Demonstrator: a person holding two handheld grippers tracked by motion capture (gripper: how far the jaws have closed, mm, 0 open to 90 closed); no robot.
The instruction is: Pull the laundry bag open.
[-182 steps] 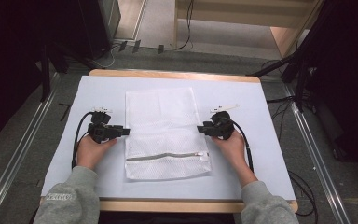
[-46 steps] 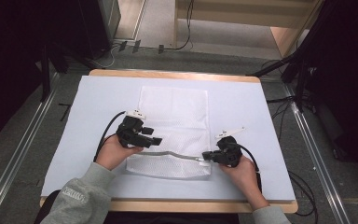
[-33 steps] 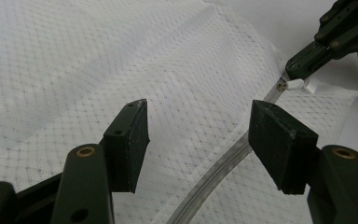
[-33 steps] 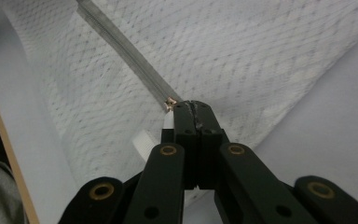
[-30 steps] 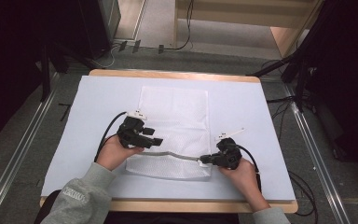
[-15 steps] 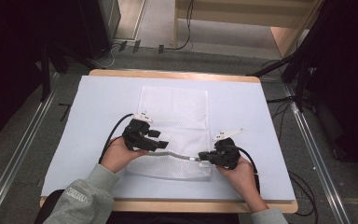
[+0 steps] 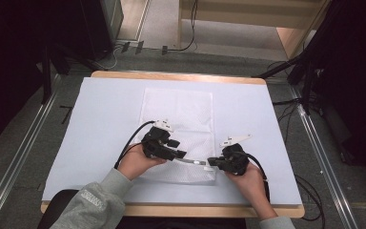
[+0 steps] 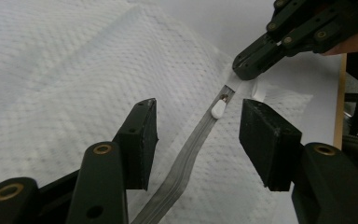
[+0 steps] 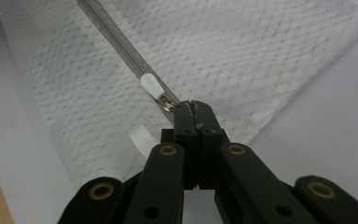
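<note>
The mesh bag lies flat on the bench. The right claw is clamped on its zipper tape beside the white pull; the left claw hangs apart, straddling the tape.

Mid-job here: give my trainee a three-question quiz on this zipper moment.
1. True or false: the left gripper is open, its jaws either side of the zipper.
2. What does the right gripper pinch? A) the bag's far corner B) the zipper end just behind the pull C) its cable
3. Fill in: the white pull lies ____ the two grippers.

Key: 1 true; 2 B; 3 between. The mesh bag lies flat on the table.
</note>
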